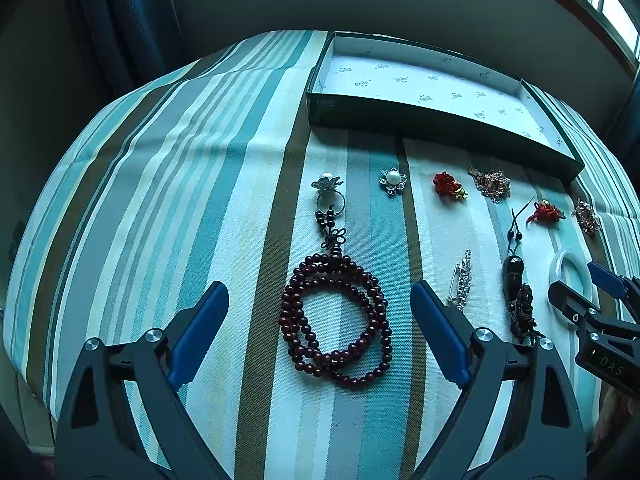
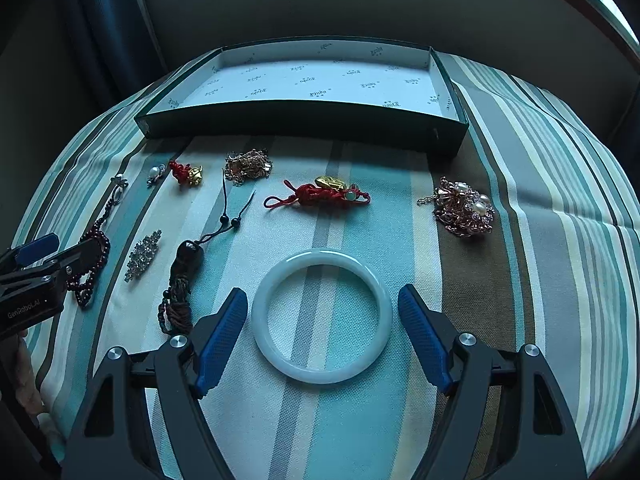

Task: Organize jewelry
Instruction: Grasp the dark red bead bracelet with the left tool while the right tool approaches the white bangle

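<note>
My left gripper (image 1: 320,328) is open, its blue fingers either side of a dark red bead necklace (image 1: 335,320) coiled on the striped cloth. My right gripper (image 2: 322,326) is open around a pale jade bangle (image 2: 322,316), fingers apart from it. An open dark green box (image 2: 304,116) with white printed lining stands empty at the back; it also shows in the left wrist view (image 1: 400,116). Between box and grippers lie a pearl ring (image 1: 328,190), a pearl flower brooch (image 1: 394,180), red knot charms (image 2: 320,194), chain heaps (image 2: 464,208), a crystal brooch (image 2: 143,254) and a dark pendant cord (image 2: 184,280).
The table carries a teal, white and brown striped cloth (image 1: 180,180). Its edge falls away on the left and front. A dark curtain (image 1: 132,20) and a wall stand behind. A window (image 1: 608,4) is at the upper right.
</note>
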{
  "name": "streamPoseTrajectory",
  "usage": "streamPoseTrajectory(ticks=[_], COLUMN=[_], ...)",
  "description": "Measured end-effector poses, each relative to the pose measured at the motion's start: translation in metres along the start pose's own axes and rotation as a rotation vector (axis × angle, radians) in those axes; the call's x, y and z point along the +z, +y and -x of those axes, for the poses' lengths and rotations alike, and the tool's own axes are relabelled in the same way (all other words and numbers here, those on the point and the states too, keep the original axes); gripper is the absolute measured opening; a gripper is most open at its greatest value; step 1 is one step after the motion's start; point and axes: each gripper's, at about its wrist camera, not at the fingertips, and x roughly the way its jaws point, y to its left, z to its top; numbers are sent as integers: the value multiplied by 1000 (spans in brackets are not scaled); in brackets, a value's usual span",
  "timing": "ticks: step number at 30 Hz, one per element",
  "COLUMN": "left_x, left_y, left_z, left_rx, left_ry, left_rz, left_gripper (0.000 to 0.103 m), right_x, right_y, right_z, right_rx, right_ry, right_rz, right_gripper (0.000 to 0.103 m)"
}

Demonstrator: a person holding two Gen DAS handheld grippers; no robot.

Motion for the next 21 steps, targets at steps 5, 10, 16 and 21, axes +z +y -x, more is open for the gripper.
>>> streamPoseTrajectory(ticks=[5,10,16,21], left_x=[-3,-5,-6,-6], left_y=[0,5,2,0], left_z=[-10,-13,-7,-6], left_rx=[-22,-44,-74,-103], left_ry=[23,32,6,-5], left_rz=[-27,-35,-77,-93], left_gripper=[92,80,48,19], right_x=[-2,-5,-7,-8], right_y=[-5,-3,-2,-2], right_z=[2,3,4,5], right_rx=[13,15,21,25], right_ry=[-8,-8,-6,-6], right_rz=[-16,-3,3,3], right_gripper=[70,70,70,70])
